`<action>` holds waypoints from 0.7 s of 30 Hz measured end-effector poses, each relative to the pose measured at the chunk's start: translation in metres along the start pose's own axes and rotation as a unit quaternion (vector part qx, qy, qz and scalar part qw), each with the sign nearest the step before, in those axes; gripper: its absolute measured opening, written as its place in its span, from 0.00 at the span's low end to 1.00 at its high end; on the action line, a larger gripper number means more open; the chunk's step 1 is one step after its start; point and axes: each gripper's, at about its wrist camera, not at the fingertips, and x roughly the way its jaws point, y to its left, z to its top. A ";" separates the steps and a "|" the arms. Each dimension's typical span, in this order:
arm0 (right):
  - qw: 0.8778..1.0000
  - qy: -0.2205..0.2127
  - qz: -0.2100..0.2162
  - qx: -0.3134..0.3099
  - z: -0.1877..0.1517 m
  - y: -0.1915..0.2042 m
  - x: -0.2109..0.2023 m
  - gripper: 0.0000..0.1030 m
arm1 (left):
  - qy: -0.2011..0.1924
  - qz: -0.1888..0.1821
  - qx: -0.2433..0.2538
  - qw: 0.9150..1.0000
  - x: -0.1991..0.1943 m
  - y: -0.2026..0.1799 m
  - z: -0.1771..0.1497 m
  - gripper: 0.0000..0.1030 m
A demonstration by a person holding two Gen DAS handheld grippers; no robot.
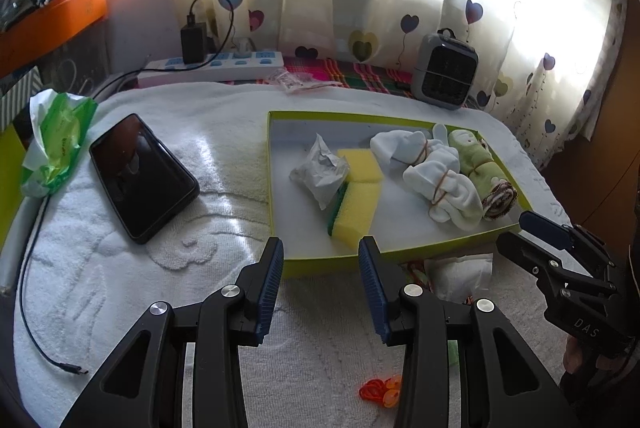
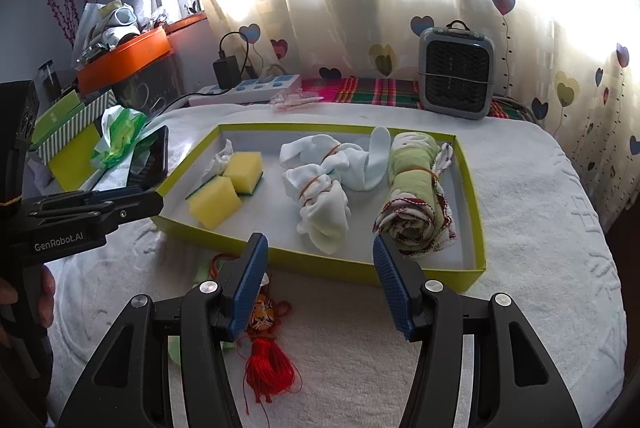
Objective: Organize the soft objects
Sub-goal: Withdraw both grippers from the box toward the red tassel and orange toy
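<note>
- Two grippers, both gaping with nothing between the pads: left gripper (image 1: 321, 284) hangs over the towel (image 1: 160, 260) just short of the tray's near rim, right gripper (image 2: 316, 282) likewise, near the tray's near right stretch
- Tray (image 2: 478, 228) sits mid-towel, long side toward us; its low wall is what keeps the soft stuff from spreading
- Sponges (image 2: 226, 184), two of them, touching, in the tray's left end; a crumpled wrapper (image 1: 320, 170) is jammed against them on the left-rim side
- Sock bundles (image 2: 320, 188), white, each bound with a rubber band, in the tray's middle; the bands are why they stay rolled
- Cloth roll (image 2: 412, 200), green with a dark-red stitched hem, lies along the tray's right rim, also banded, touching the socks
- Tassel (image 2: 268, 360), red thread with a patterned charm, lies on the towel just outside the near rim, under the right gripper's left finger – the obvious leftover
- One pale folded item (image 1: 460, 276) is also outside the near rim, half hidden behind the left gripper; can't tell what it is
- My read: tray nearly filled and sorted by kind, leftovers next; thread is thin and loose, so a pinch could snag only a few strands
- Phone (image 1: 140, 176) and green tissue pack (image 1: 56, 140) lie at the towel's left edge, well clear
</note>
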 end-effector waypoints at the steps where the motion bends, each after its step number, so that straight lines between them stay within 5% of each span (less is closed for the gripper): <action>1: 1.000 0.000 0.000 0.000 -0.001 0.000 -0.002 0.54 | 0.000 -0.001 -0.002 1.000 -0.001 0.001 -0.003 0.36; 21: 0.998 0.043 0.034 -0.011 -0.035 0.012 -0.007 0.54 | 0.035 -0.059 -0.006 0.998 -0.010 0.002 -0.053 0.36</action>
